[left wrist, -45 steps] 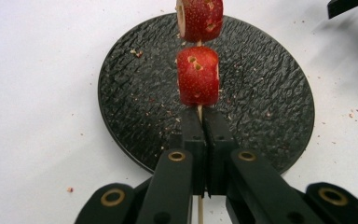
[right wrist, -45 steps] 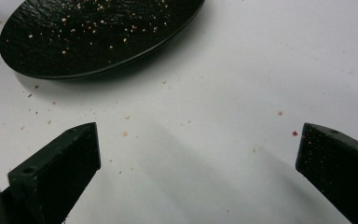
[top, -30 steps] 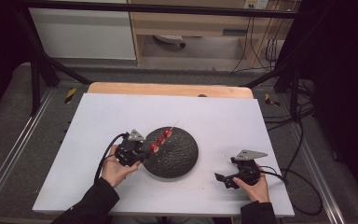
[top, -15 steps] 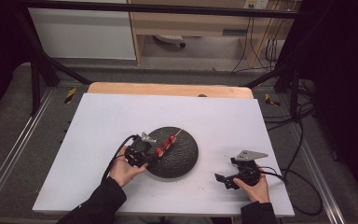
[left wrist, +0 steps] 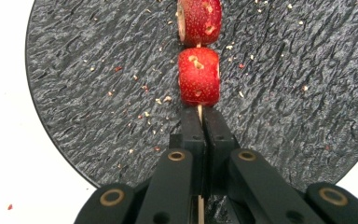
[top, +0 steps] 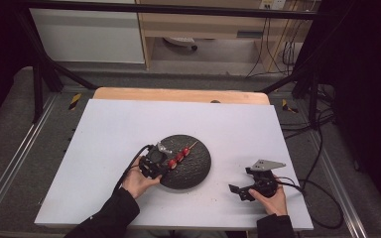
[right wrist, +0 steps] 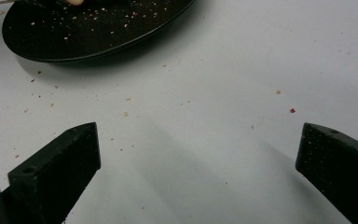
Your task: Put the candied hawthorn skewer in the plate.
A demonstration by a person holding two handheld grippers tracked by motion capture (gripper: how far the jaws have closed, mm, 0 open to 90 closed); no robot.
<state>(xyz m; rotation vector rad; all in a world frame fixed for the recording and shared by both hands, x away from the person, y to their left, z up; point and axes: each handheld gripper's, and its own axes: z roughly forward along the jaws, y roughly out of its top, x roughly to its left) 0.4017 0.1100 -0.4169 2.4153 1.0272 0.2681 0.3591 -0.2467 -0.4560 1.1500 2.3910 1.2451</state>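
A wooden skewer (top: pixel 179 156) threaded with red fruit pieces (left wrist: pixel 198 77) lies across the round black textured plate (top: pixel 198 171) in the middle of the white table. My left gripper (top: pixel 162 159) is at the plate's left rim. In the left gripper view its jaws (left wrist: pixel 199 115) are shut on the bare stick just behind the nearest red piece, with a second piece (left wrist: pixel 198 19) farther along. My right gripper (top: pixel 240 192) rests on the table right of the plate, held by a hand. In the right gripper view its jaws (right wrist: pixel 198 149) stand wide open over bare table with nothing between them.
Small crumbs and red flecks lie scattered on the plate (left wrist: pixel 98 93) and on the white tabletop (right wrist: pixel 205 93) near it. The plate's edge (right wrist: pixel 98 32) shows at the top of the right gripper view. Cables trail off the table's right side (top: pixel 322 198).
My left gripper has moved right and slightly down over the plate's left rim, carrying the skewer with it. The right gripper has not moved.
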